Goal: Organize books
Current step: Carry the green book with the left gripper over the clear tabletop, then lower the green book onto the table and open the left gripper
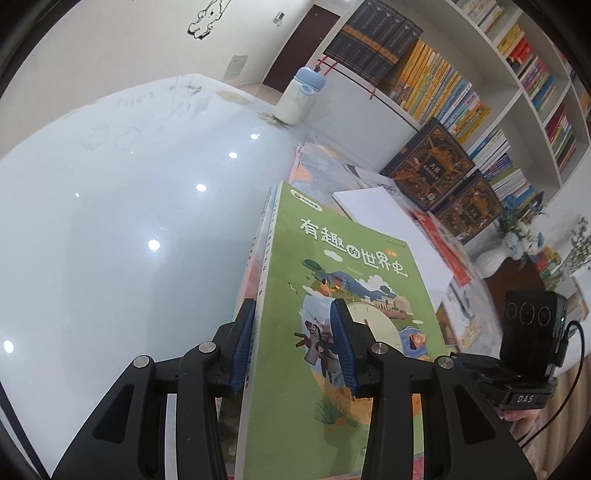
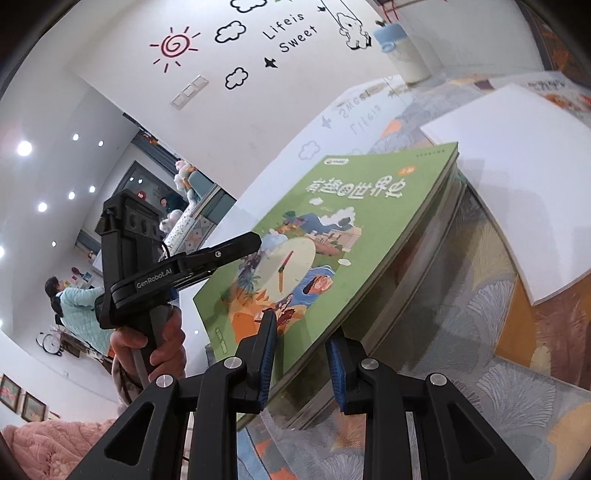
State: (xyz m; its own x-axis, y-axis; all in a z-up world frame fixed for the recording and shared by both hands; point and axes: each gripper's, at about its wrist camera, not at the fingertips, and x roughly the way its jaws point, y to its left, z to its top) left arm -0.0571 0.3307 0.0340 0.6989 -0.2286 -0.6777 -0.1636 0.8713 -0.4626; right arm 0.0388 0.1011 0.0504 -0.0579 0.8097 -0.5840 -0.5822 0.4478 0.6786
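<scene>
From the left wrist, the left gripper pinches the spine edge of the green book, tilted above the glossy table; a one-sided tug could twist it loose, I judge (title in Chinese characters). Seen from the right wrist, the right gripper clamps the same book's corner; "GenRobot.AI" marks the other gripper, "Life is Sweet" the wall.

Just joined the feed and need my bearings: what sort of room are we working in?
Probably a home living room or child's reading corner: white shelving packed with books, cartoon wall stickers reading "Life is Sweet", and a glossy table with a green children's book on it.
</scene>
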